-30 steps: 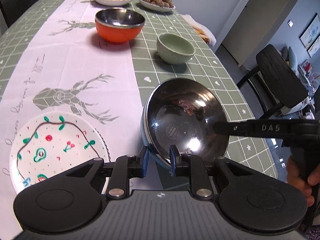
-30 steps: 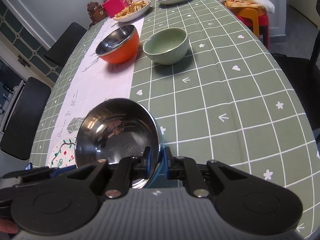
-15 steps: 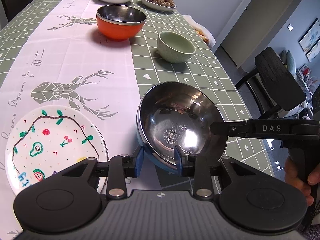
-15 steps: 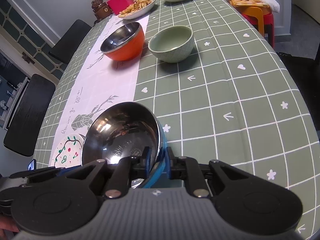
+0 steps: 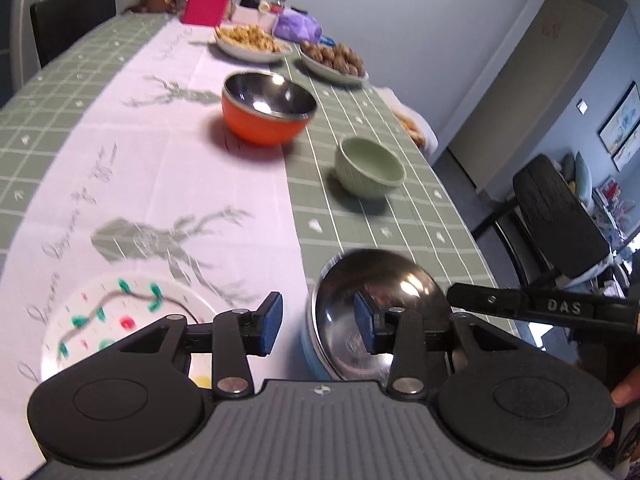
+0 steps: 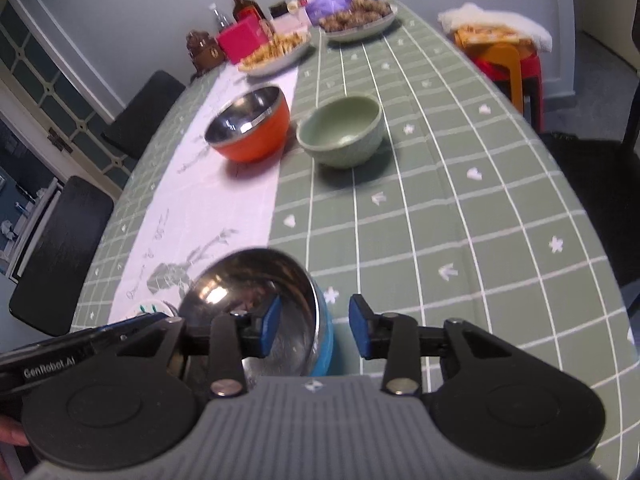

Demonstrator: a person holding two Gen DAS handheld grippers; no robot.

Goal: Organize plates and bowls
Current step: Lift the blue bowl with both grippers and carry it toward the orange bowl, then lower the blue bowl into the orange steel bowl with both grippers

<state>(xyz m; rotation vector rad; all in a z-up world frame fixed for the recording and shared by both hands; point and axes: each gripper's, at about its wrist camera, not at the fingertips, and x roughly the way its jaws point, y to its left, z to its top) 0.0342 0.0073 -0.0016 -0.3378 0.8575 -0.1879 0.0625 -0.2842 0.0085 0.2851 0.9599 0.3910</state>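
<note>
1. The left claw (image 5: 316, 326) is spread: its jaws have just been opening, and the near-left rim of the blue bowl (image 5: 314, 350) stands between the pads, with a gap on each side.
2. The left claw's right pad (image 5: 364, 326) sits over the bowl's steel inside; the left pad (image 5: 272, 322) hangs outside the wall, above the white runner (image 5: 240, 184).
3. The right claw (image 6: 313, 326) is likewise spread and its jaws have just been opening. The bowl's right rim (image 6: 320, 320) lies between its pads, clear of both.
4. The right claw's left pad (image 6: 269, 326) is inside the bowl, the right pad (image 6: 360, 330) outside over the green checked cloth (image 6: 460, 216).
5. The blue bowl rests on the tabletop at its near end, straddling the edge where runner meets green cloth. It has a mirror-bright steel lining and a light blue outer wall.
6. Just left of it lies a white plate (image 5: 120, 320) painted with green leaves and red spots, partly behind the left claw.
7. Farther up the tabletop stand an orange bowl (image 5: 266, 110) with a steel lining, on the runner, and a pale green bowl (image 5: 370, 168) on the green cloth, near each other but apart.
8. At the far end sit two plates of food (image 5: 252, 42), blurred.
</note>
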